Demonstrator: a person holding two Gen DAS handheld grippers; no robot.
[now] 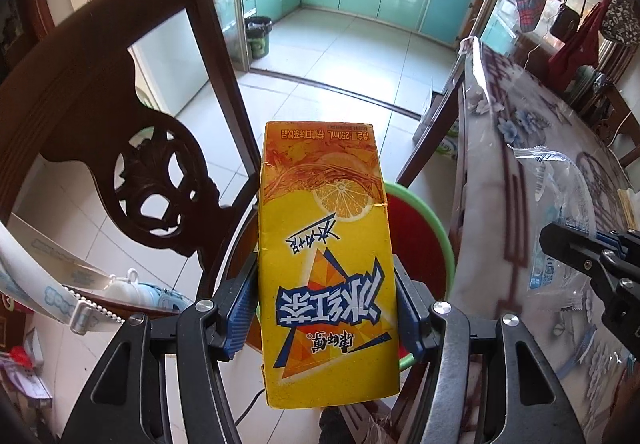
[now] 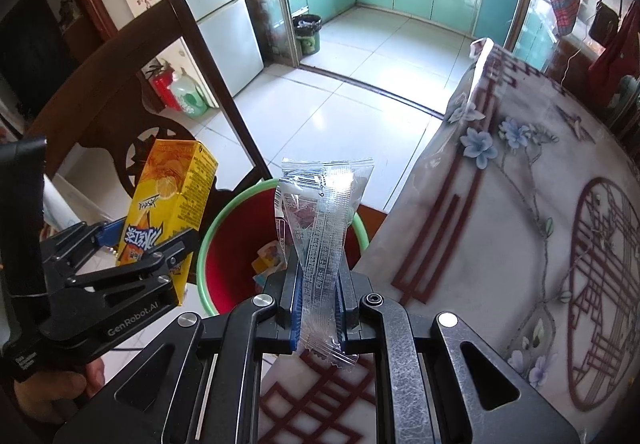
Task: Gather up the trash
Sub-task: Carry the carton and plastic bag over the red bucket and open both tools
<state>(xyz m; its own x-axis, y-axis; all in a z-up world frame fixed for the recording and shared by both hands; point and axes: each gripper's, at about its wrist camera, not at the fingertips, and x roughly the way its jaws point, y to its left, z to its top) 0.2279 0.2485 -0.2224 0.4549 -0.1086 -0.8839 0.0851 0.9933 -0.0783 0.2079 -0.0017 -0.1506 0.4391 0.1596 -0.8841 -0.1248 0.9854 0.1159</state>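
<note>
The table [image 2: 500, 244] stands beside a red bin [image 2: 232, 260] on the floor. Above the bin, the left tongs [image 1: 324, 296] clamp a yellow carton [image 1: 326, 256]; the right tongs [image 2: 318, 304] clamp a clear wrapper [image 2: 320, 212].

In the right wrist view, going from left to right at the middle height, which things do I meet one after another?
Left hand-held gripper shut on the yellow iced tea carton → red bin with green rim → clear plastic wrapper in the right hand-held gripper → table with flowered cover.
</note>
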